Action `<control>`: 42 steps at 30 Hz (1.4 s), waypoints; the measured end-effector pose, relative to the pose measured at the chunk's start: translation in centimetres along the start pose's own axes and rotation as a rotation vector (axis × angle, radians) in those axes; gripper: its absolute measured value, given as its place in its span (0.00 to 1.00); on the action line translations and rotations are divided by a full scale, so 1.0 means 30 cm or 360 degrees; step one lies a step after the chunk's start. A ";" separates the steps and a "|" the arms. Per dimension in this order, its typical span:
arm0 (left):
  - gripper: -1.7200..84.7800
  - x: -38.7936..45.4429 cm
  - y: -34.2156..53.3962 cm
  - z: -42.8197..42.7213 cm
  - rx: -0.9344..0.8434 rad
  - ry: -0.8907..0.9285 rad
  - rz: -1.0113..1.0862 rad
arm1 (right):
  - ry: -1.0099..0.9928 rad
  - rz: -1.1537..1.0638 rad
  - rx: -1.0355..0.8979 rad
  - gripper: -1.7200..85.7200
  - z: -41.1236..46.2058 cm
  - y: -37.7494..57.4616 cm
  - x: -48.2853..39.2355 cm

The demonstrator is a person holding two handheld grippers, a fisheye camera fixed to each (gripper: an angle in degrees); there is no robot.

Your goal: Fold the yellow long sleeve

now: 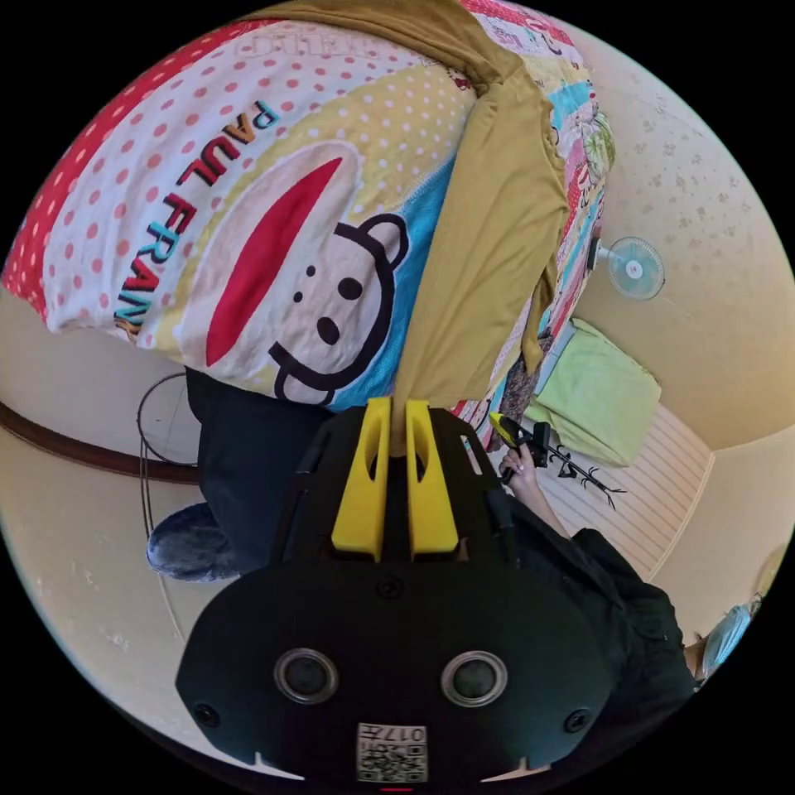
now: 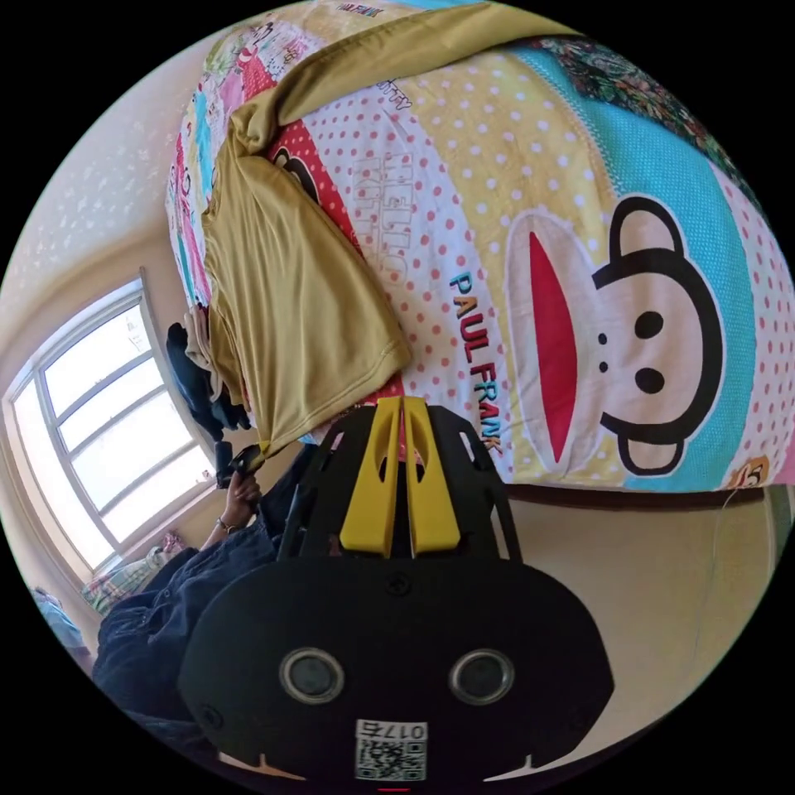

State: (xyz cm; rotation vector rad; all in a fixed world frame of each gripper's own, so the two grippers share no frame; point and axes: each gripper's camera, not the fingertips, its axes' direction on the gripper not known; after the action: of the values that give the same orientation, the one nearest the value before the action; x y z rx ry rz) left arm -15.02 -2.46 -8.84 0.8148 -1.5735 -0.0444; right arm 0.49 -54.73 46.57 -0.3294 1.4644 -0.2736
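- Bed: covered by a cartoon-print sheet with polka dots.
- Yellow long sleeve: lies on the sheet near the bed edge, one sleeve stretched across it.

**Both grippers pinched on cloth, arms held wide**

In the left gripper view the left gripper has its two yellow jaws drawn close together, a hem of the yellow long sleeve nipped between the tips. Past it, the person's right hand reaches out from a dark sleeve, holding the other gripper.

In the right gripper view the right gripper has its jaws nearly touching, at the lower corner of the garment; whether cloth sits between them cannot be told. To its side, the left hand extends from a dark sleeve, gripping the left gripper, whose tip meets a corner of the garment.
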 end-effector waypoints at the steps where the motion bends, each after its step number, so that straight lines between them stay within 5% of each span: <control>1: 0.06 -0.007 0.006 -0.013 0.0008 0.0011 -0.0023 | -0.0077 -0.0021 0.0078 0.06 -0.025 0.026 0.026; 7: 0.06 0.027 0.025 -0.107 -0.0046 -0.0092 -0.0073 | -0.0192 0.0078 0.0323 0.18 -0.079 0.023 0.128; 13: 0.06 0.076 0.052 -0.192 -0.0126 -0.0140 -0.0088 | 0.0036 -0.0241 -0.0441 0.09 0.157 -0.038 0.084; 18: 0.06 0.136 0.118 -0.340 -0.0168 -0.0116 0.0037 | 0.0217 -0.0508 -0.0292 0.07 0.006 0.130 0.036; 25: 0.07 0.068 0.236 -0.304 -0.0455 -0.0276 -0.0072 | 0.0344 -0.0334 -0.0474 0.06 0.058 0.330 0.278; 33: 0.10 -0.123 0.146 -0.778 0.0009 0.0069 -0.0376 | 0.0609 0.0010 -0.0673 0.04 0.214 0.322 0.433; 42: 0.12 -0.400 -0.129 -1.351 0.1051 0.1139 -0.0668 | 0.1298 -0.0780 -0.0677 0.03 0.434 0.193 -0.160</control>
State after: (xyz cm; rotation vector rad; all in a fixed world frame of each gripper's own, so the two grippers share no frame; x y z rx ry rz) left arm 21.95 17.99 -12.86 1.4700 -0.7055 0.4399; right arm 12.91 -46.90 49.76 -1.0128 2.2379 -0.5288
